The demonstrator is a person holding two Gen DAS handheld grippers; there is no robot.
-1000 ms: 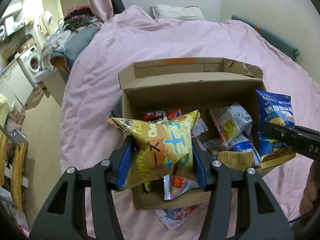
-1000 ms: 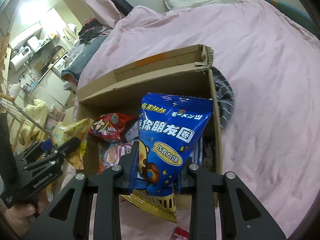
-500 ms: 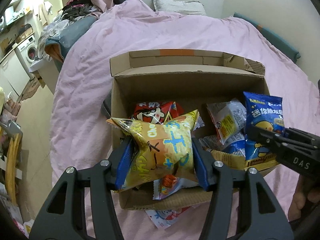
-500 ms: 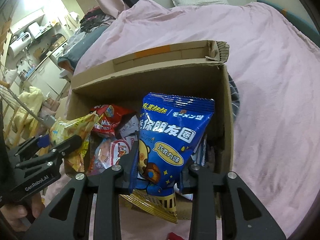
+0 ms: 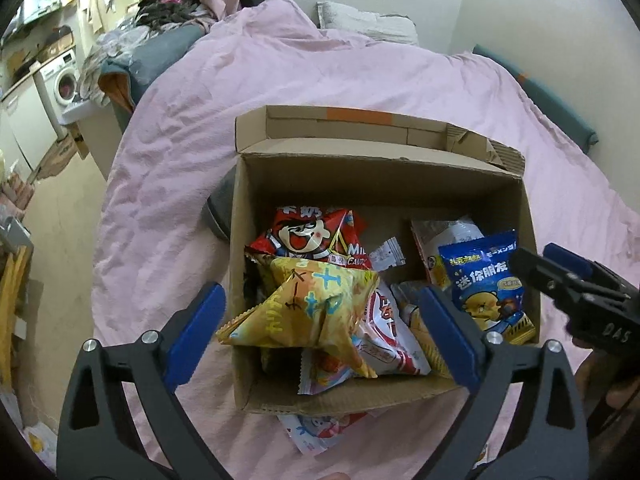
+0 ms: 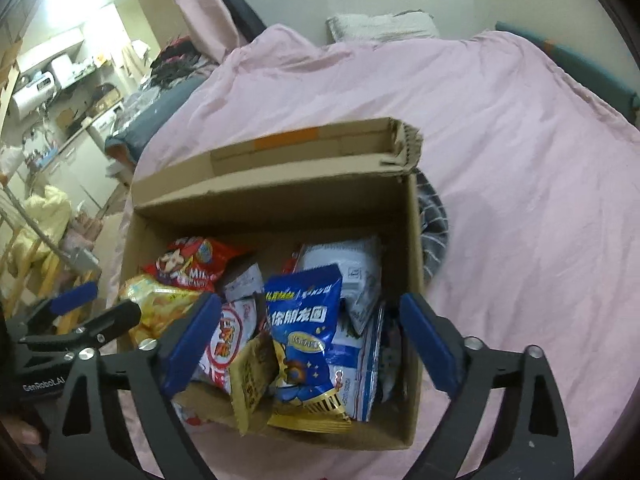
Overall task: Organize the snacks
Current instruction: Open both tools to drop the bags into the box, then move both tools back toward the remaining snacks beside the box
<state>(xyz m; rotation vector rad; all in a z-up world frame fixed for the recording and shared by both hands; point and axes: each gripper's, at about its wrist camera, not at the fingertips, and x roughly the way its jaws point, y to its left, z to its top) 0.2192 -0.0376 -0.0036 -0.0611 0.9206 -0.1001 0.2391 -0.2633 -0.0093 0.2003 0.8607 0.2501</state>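
Observation:
An open cardboard box (image 5: 376,176) stands on a pink bed and holds several snack bags; it also shows in the right wrist view (image 6: 276,208). My left gripper (image 5: 320,332) is open above the box's near left. A yellow snack bag (image 5: 308,308) lies free between its fingers on the other snacks. My right gripper (image 6: 308,344) is open above the box's near right. A blue snack bag (image 6: 304,328) lies free between its fingers. A red candy bag (image 5: 312,236) lies further back in the box.
A pink duvet (image 5: 360,72) covers the bed around the box. A white snack packet (image 5: 320,428) sticks out from under the box's near edge. A striped grey cloth (image 6: 434,232) lies by the box's right side. Floor and cluttered furniture (image 5: 52,92) are on the left.
Both grippers have opened. The yellow bag dropped from the left gripper into the box. The blue bag dropped from the right gripper into the box.

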